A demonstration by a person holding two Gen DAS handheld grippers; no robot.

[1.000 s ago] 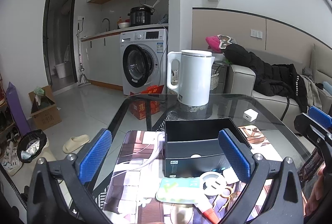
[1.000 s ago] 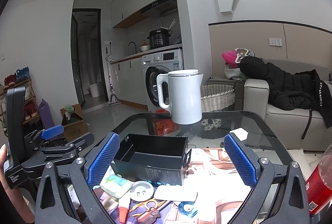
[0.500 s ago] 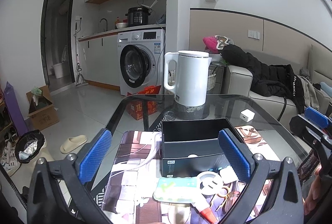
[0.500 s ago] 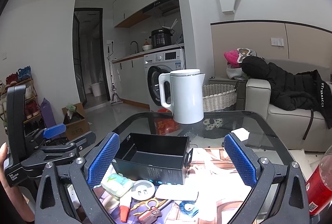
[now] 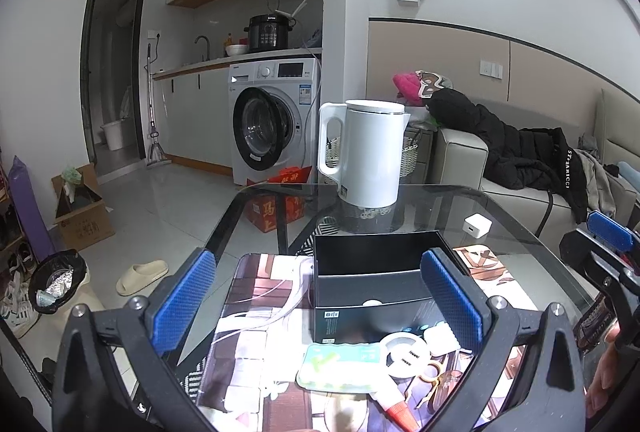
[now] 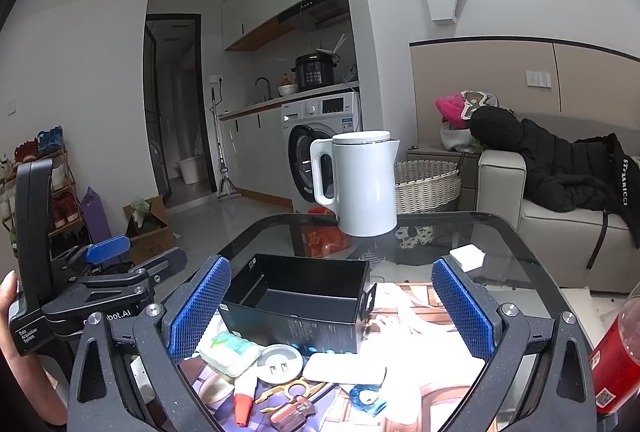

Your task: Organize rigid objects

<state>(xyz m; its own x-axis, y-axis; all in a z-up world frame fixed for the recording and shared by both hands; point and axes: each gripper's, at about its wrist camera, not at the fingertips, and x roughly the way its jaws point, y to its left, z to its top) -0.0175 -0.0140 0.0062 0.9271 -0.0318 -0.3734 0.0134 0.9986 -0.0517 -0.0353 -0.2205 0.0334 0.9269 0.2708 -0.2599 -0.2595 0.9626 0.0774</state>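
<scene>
While both tools gape wide and empty, black box holds nothing; small items just before it remain unsorted.

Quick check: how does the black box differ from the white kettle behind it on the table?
The black box is low, rectangular and open-topped, nearly empty; the white kettle is tall, rounded, lidded, with a handle. The box sits nearer, against the small clutter; the kettle stands apart at the far edge. Both stand upright on the glass table.

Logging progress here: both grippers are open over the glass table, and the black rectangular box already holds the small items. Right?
Not quite. In the right wrist view the black rectangular box is empty; the small items still lie on the glass table in front of it. Both grippers, left and right, are open.
</scene>
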